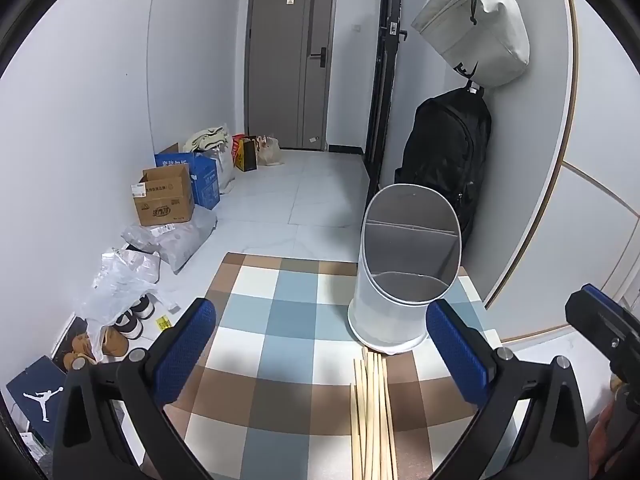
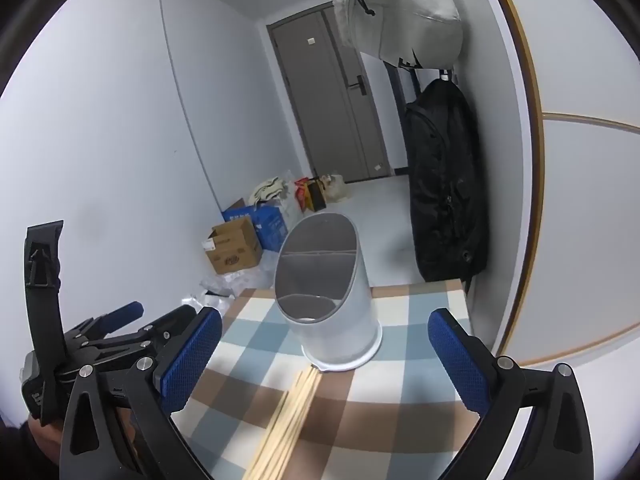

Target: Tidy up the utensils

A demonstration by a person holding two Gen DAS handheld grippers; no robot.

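A bundle of several wooden chopsticks (image 1: 372,412) lies on the checkered tablecloth (image 1: 280,320), tips touching the base of a white utensil holder (image 1: 404,276) with a slanted opening and a grey divided inside. My left gripper (image 1: 320,352) is open and empty, fingers either side of the chopsticks, short of the holder. In the right wrist view the chopsticks (image 2: 288,420) run toward the holder (image 2: 332,300). My right gripper (image 2: 324,360) is open and empty above them. The left gripper (image 2: 120,332) shows at its left.
The table ends just beyond the holder, with floor below. A black backpack (image 1: 444,164) and a grey bag (image 1: 476,28) hang on the right wall. Cardboard boxes (image 1: 164,196), plastic bags and shoes (image 1: 120,328) lie along the left wall. A grey door (image 1: 292,60) is at the far end.
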